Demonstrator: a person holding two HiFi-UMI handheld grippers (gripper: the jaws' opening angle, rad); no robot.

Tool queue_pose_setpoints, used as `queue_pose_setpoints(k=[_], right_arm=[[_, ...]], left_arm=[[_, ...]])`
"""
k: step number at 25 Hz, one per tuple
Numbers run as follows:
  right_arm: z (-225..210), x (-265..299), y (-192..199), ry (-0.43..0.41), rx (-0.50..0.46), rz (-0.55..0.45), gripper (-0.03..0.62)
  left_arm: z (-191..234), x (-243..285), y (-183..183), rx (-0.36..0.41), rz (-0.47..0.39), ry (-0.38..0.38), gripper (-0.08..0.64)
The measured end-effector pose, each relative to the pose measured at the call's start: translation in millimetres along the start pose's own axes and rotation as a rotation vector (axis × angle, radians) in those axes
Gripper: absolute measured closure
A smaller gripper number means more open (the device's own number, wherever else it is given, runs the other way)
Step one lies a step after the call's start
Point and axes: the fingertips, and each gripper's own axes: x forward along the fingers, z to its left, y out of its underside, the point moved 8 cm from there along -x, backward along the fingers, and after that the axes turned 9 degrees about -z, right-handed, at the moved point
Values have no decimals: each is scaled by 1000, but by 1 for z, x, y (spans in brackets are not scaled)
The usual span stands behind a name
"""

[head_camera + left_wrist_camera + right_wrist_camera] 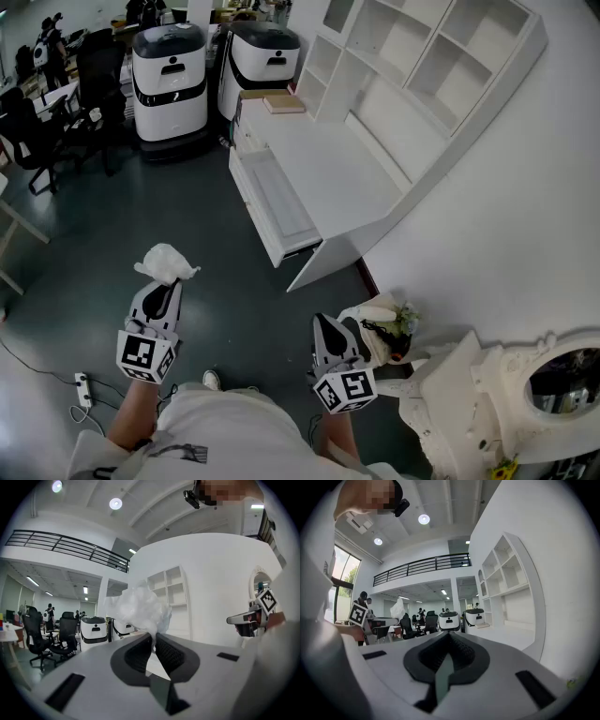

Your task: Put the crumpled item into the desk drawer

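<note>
Seen from the head view, looking steeply down, I stand on a dark grey floor [187,206] with one tool in each hand. The left hand-held gripper [169,284] points level, and its jaws are clenched on the lower edge of a crumpled white item [167,262]. The item looks like thin plastic or paper, and it bulges up and out past the fingertips. In the left gripper view the two dark ribbed pads pinch a narrow tail of that item, and the rest billows above them. The right hand-held gripper [322,324] also points level. In the right gripper view its jaws are pressed together with nothing between them.

Ahead and to the right stands a white desk with a bare tabletop [328,159] and open shelving [422,47] above it. The desk drawer [279,202] is pulled out towards the floor side. The item is in the air, well apart from the drawer, nearer me and to the left. Two white wheeled machines [169,80] stand beyond the desk, and black office chairs [98,75] lie farther left. A power strip [82,384] lies on the floor by my left arm.
</note>
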Motion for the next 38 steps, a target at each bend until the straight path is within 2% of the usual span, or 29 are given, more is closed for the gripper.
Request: queue_pose_setpoints(k=[11, 16, 23, 30, 34, 38], right_arm=[[-3, 8, 4, -20, 3, 0, 583], [-8, 11, -1, -63, 60, -38, 583], [-26, 2, 10, -91, 62, -10, 583], [-34, -4, 32, -107, 115, 33, 583], [-40, 13, 34, -123, 108, 37, 583], [-54, 43, 38, -108, 91, 57, 583]], left_arm=[[2, 1, 2, -4, 8, -10, 522], [-2, 6, -1, 3, 4, -18, 522], [-24, 3, 4, 4, 9, -41, 522], [-35, -1, 20, -8, 43, -63, 522], [-28, 17, 28, -20, 43, -65, 522], [-18, 60, 51, -55, 53, -27, 522]])
